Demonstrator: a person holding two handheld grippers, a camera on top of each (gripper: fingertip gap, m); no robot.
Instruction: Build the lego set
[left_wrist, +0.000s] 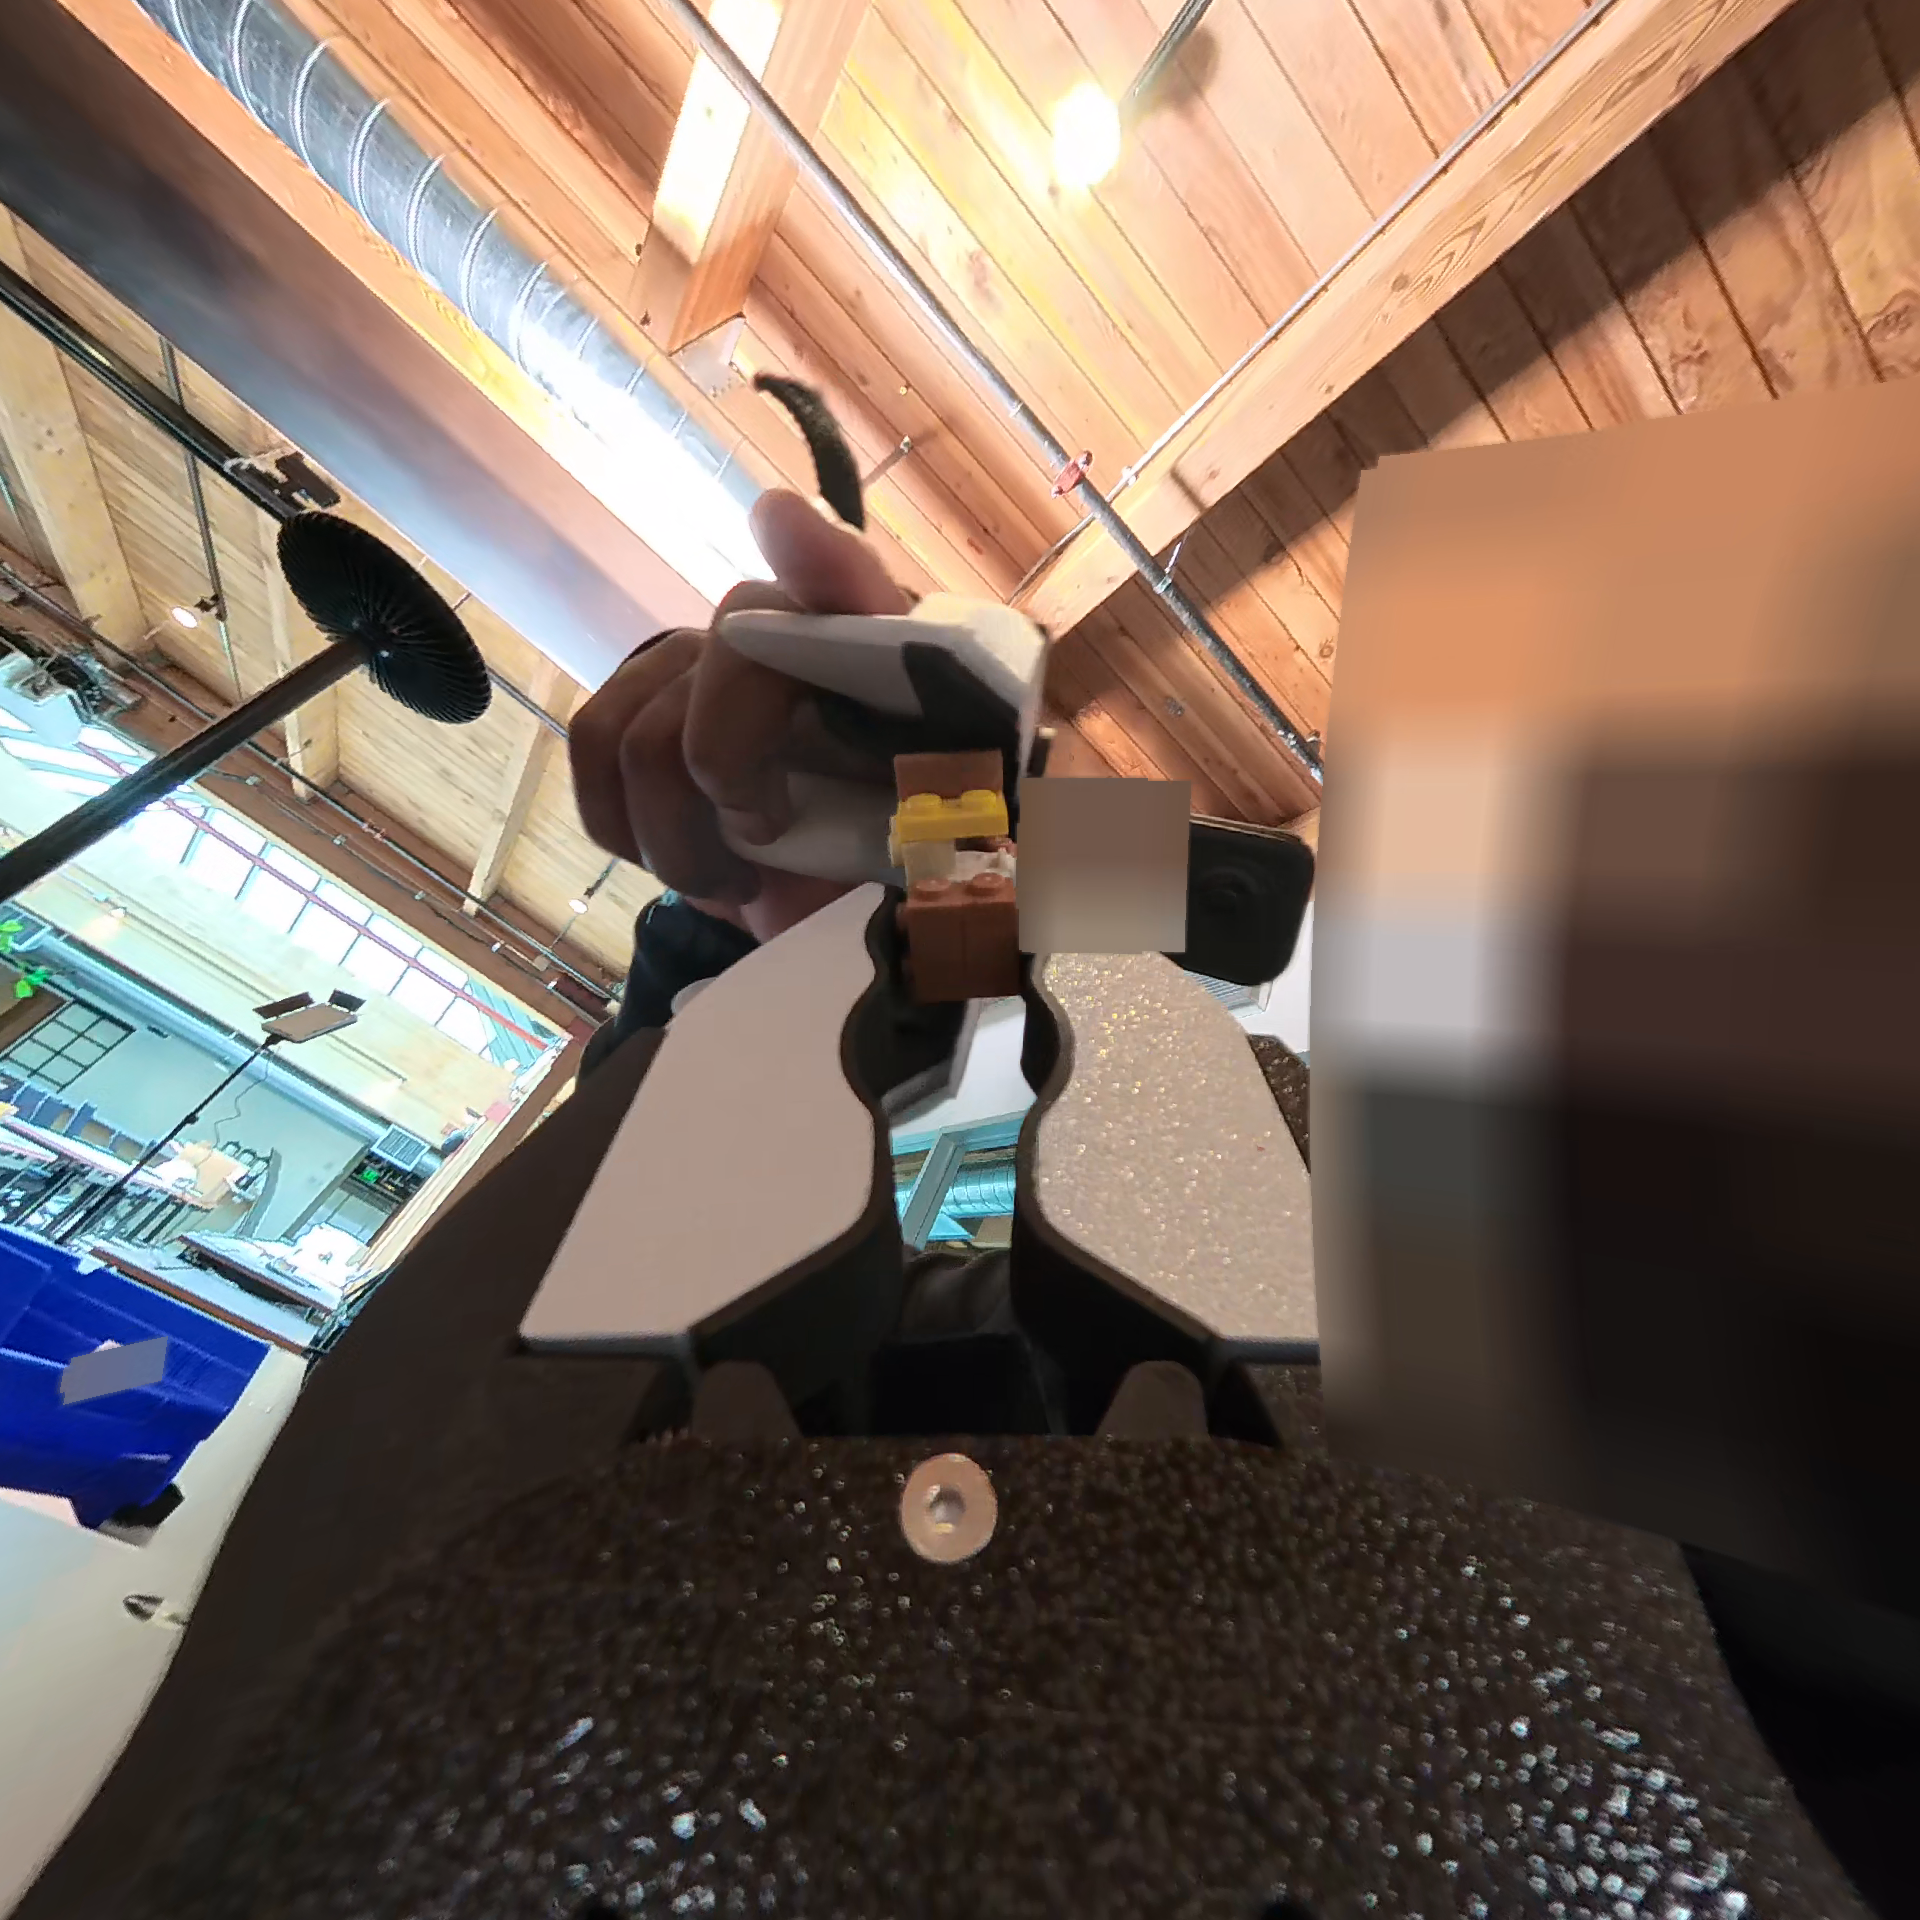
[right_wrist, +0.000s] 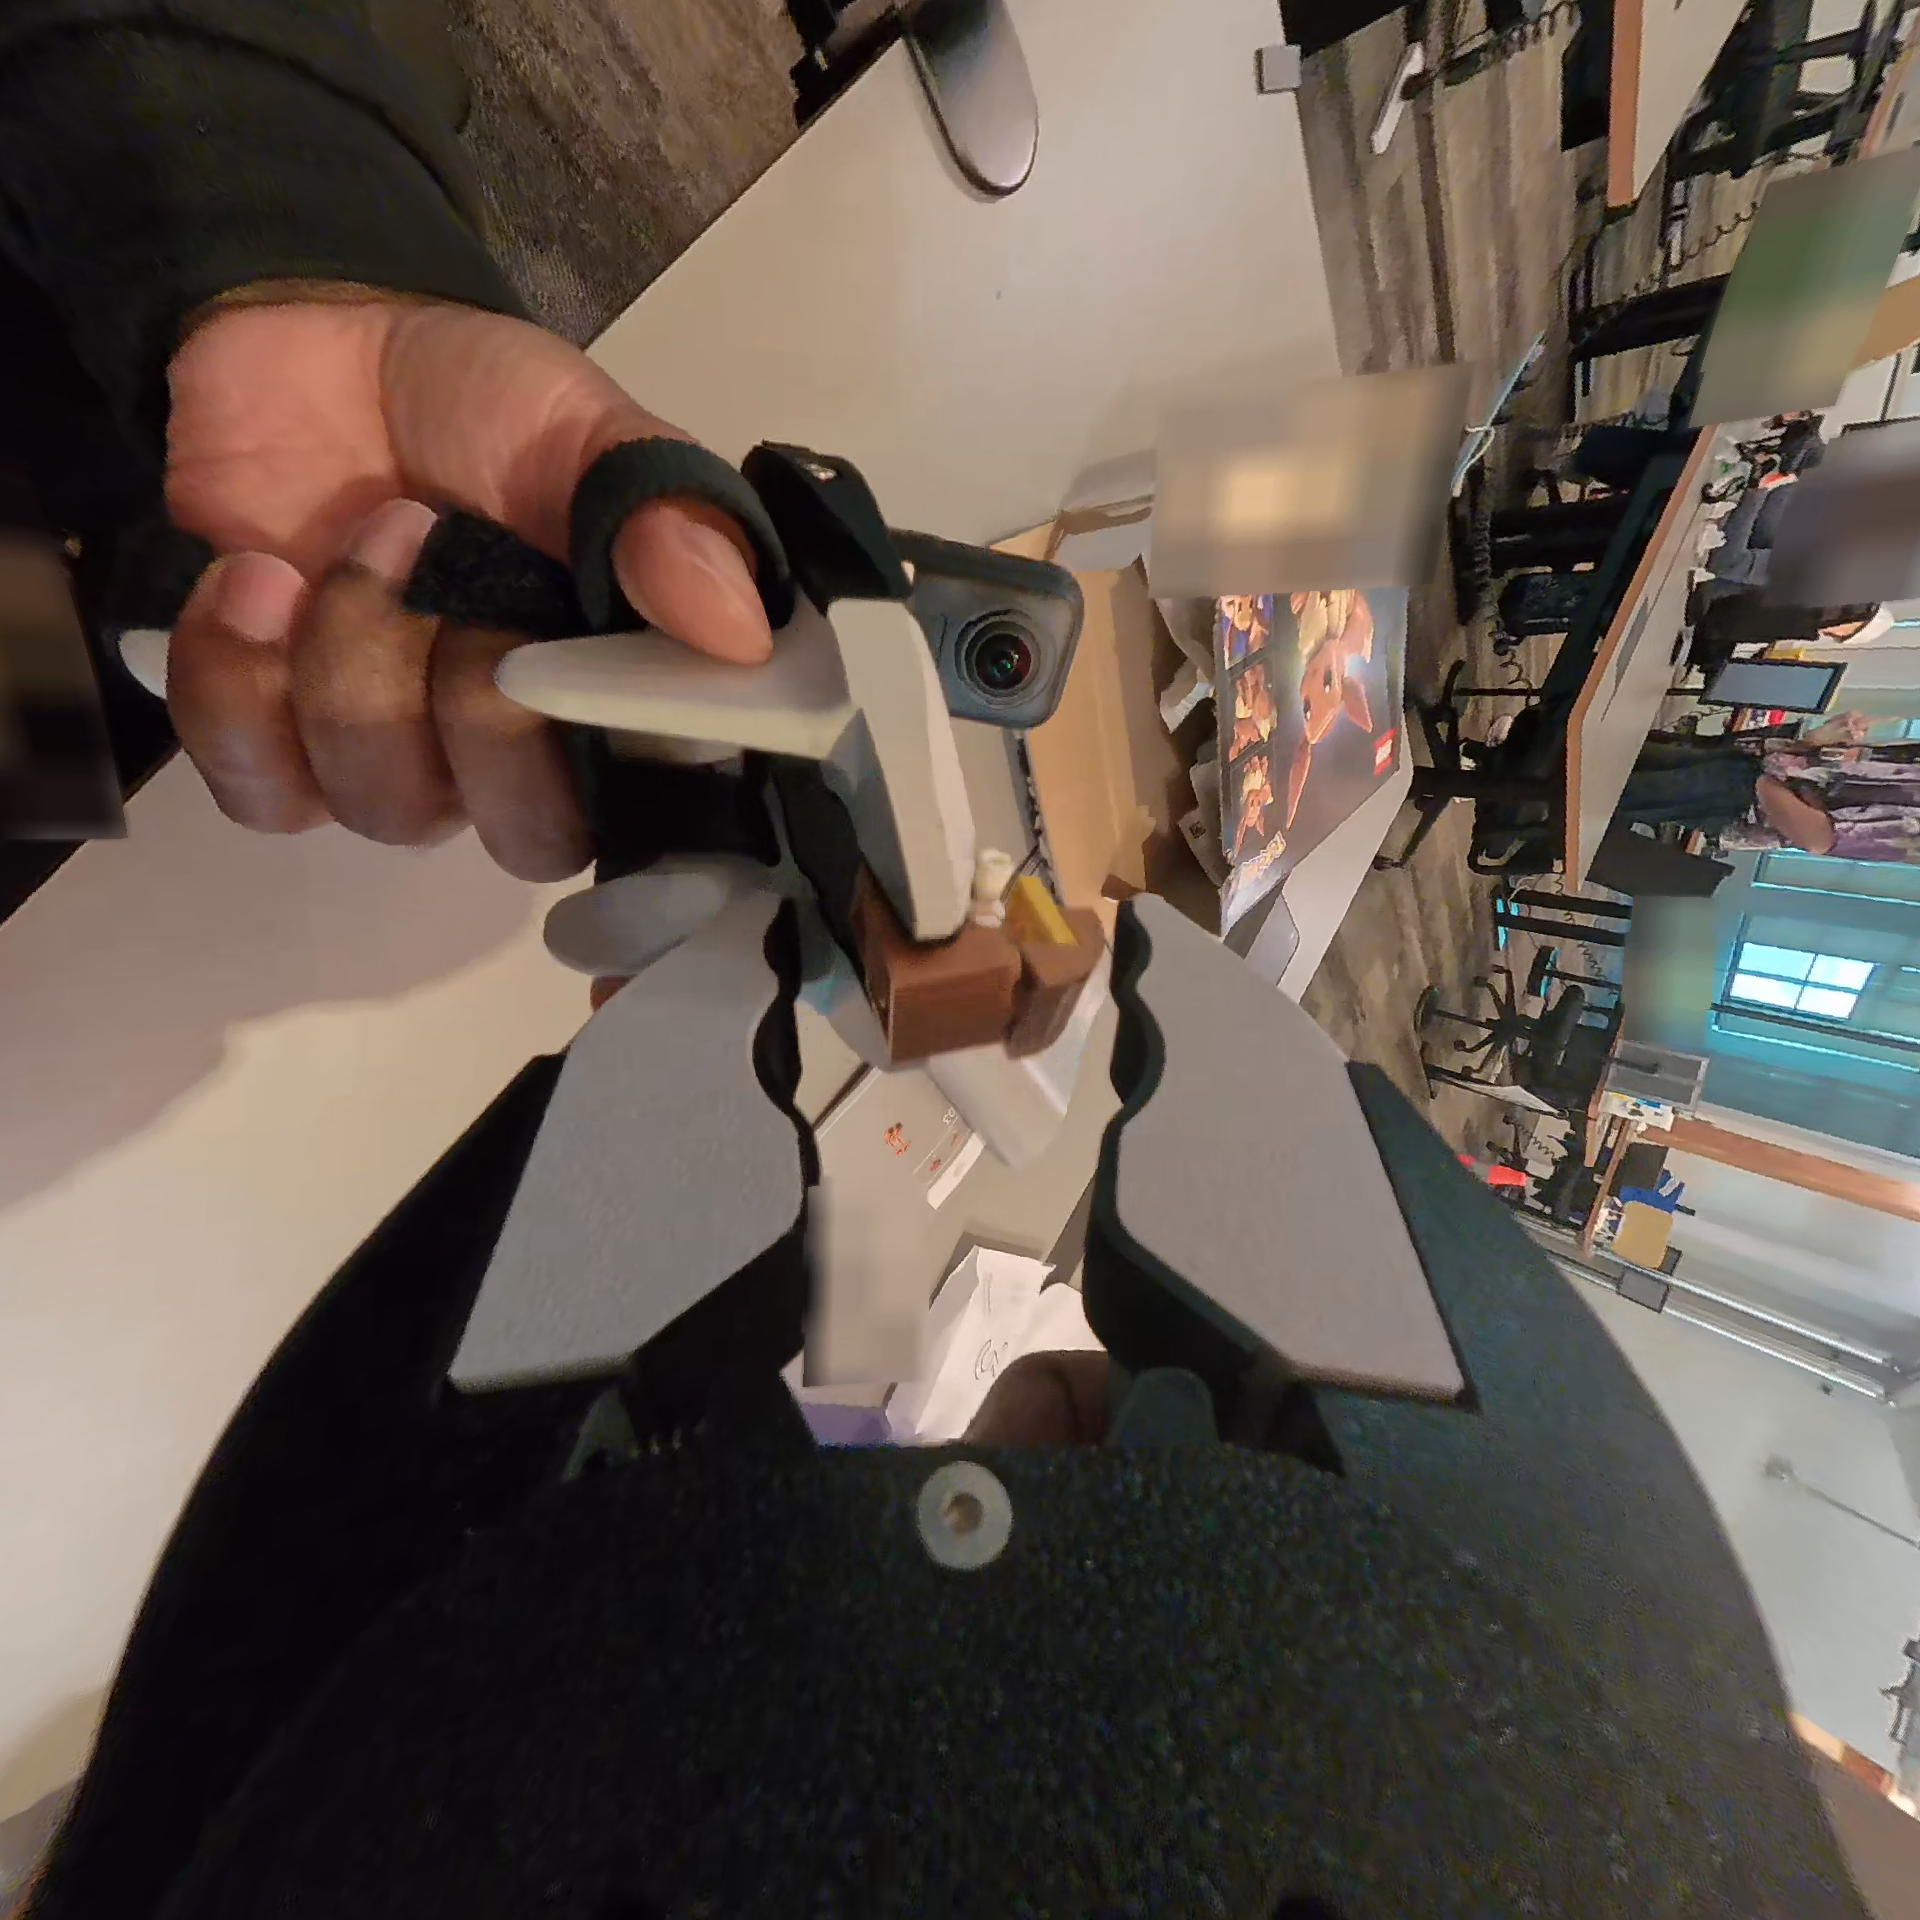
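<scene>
Two grippers mid-frame: left gripper (left_wrist: 953, 971) jaws pinched on brown brick stack (left_wrist: 961, 930); right gripper (right_wrist: 956, 925) jaws wide around it, untouching; keep left grip firm

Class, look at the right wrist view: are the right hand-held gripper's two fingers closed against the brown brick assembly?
No: the right hand-held gripper stands open, with clear gaps between both fingers and the brown brick assembly.
</scene>
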